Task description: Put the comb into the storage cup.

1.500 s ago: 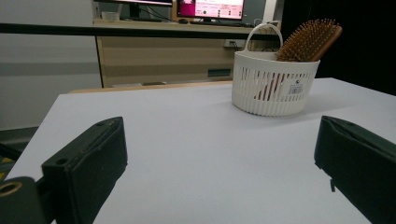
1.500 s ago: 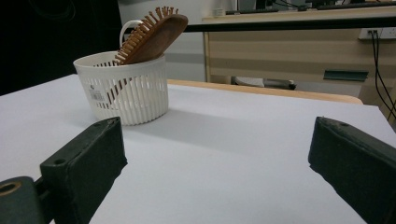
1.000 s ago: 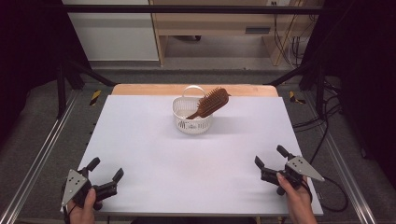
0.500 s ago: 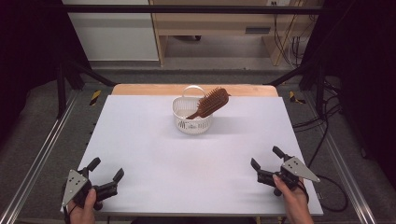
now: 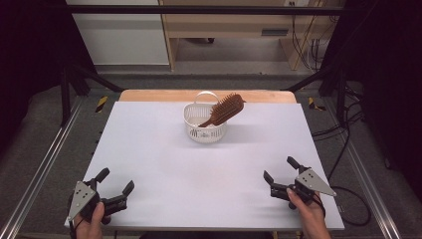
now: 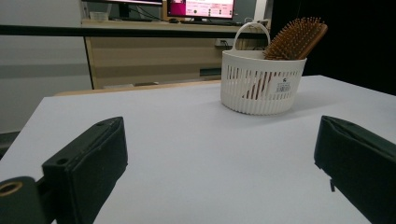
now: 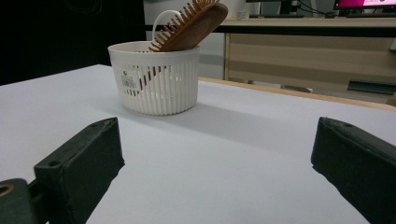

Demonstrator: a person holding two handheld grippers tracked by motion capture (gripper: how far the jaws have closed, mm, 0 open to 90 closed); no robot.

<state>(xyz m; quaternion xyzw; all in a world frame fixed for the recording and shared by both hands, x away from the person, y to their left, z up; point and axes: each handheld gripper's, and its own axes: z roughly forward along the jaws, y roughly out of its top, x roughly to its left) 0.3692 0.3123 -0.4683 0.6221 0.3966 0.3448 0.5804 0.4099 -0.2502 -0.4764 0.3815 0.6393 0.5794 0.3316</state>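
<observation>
A small white slatted basket [image 5: 204, 130] [image 6: 261, 91] [image 7: 156, 88] with a hoop handle stands at the far middle of the white table [image 5: 209, 169]. A brown wooden hairbrush [image 5: 224, 109] [image 6: 295, 38] [image 7: 191, 24] leans in it, handle down, head sticking out to the right. My left gripper [image 5: 115, 181] [image 6: 219, 154] rests low at the near left corner, open with nothing between its jaws. At the near right, my right gripper [image 5: 279, 170] [image 7: 217, 154] is open and holds nothing. Both point toward the basket from far off.
The table has a wooden strip [image 5: 149, 94] along its far edge and metal rails [image 5: 45, 164] on both sides. Cables [image 5: 348, 149] trail on the floor at the right. A desk with monitors [image 6: 201, 9] stands behind the table.
My right gripper has slid a little to the left and nearer along the front edge. The left gripper, basket and hairbrush have stayed where they were.
</observation>
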